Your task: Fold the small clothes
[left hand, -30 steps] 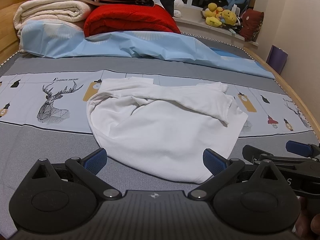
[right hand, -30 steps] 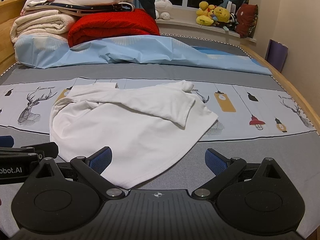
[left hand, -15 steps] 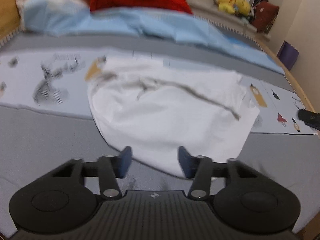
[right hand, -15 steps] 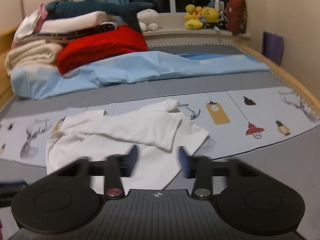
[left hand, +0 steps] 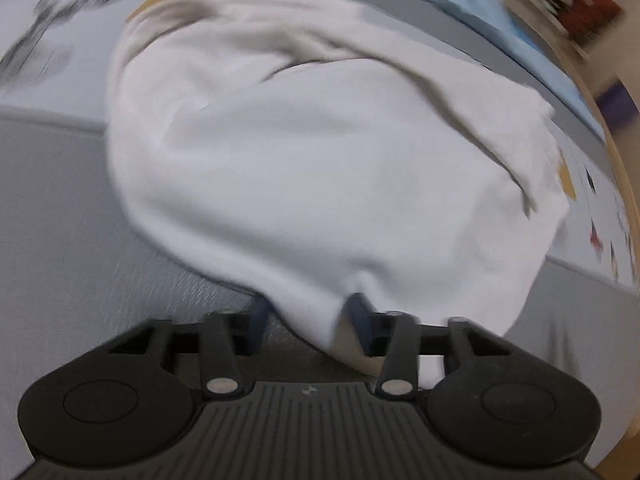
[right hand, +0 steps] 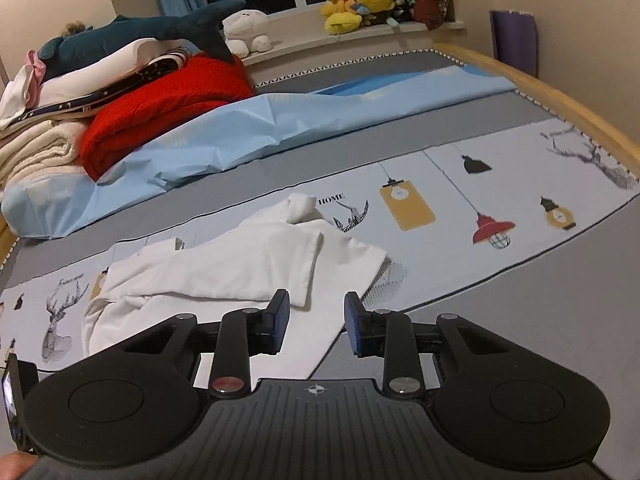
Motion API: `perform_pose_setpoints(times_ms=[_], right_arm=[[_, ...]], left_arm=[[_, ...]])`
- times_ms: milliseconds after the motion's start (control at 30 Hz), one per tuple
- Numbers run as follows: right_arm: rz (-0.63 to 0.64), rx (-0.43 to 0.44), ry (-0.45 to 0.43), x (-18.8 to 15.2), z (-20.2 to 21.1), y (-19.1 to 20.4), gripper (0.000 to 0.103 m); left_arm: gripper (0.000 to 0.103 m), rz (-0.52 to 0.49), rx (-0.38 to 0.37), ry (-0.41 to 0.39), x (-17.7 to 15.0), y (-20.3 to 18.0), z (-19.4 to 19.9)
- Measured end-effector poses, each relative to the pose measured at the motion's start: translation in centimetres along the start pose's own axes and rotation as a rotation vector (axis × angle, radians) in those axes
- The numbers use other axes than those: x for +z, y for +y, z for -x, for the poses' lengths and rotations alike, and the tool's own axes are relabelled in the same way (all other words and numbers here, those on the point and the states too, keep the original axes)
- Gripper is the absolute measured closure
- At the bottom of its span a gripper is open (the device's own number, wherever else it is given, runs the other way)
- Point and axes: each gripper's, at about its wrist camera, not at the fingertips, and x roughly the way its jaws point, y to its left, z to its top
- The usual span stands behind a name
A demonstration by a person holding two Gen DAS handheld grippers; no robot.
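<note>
One white garment [left hand: 320,160] lies crumpled on the printed bedspread [right hand: 520,208], ahead of both grippers. Left gripper [left hand: 308,320]: jaws closing astride its near hem. Right gripper [right hand: 314,322]: part-open, opening, empty, above the right edge. Judged light, limp; grip hems.

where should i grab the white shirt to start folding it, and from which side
Take the white shirt by its near hem corners, coming in low from the near bed edge. That hem lies flat and free, while the far end is bunched under a folded-over sleeve. The left tongs, closing, already straddle the hem.
</note>
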Motion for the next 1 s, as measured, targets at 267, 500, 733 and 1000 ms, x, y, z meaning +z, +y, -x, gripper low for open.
perform_pose_setpoints(times_ms=[267,500,733,1000], right_arm=[[-0.029,-0.030,-0.039,1.1,0.2,-1.8,0.071],[-0.022,-0.050,0.023,0.8,-1.2,-3.2,0.071],[0.109,0.027,0.290,-2.6,-7.6,0.8,0.053],[0.283,-0.033,0.394,-5.7,-13.5,4.5,0.039]], left_arm=[[0.102,-0.435,-0.109,-0.054,-2.0,-0.7,14.1],[0.101,-0.543,-0.011,0.035,-3.8,10.7,20.7],[0.068,-0.149,-0.138,-0.019,0.8,17.1,16.1],[0.065,-0.116,-0.003,0.119,3.2,16.0,9.9]])
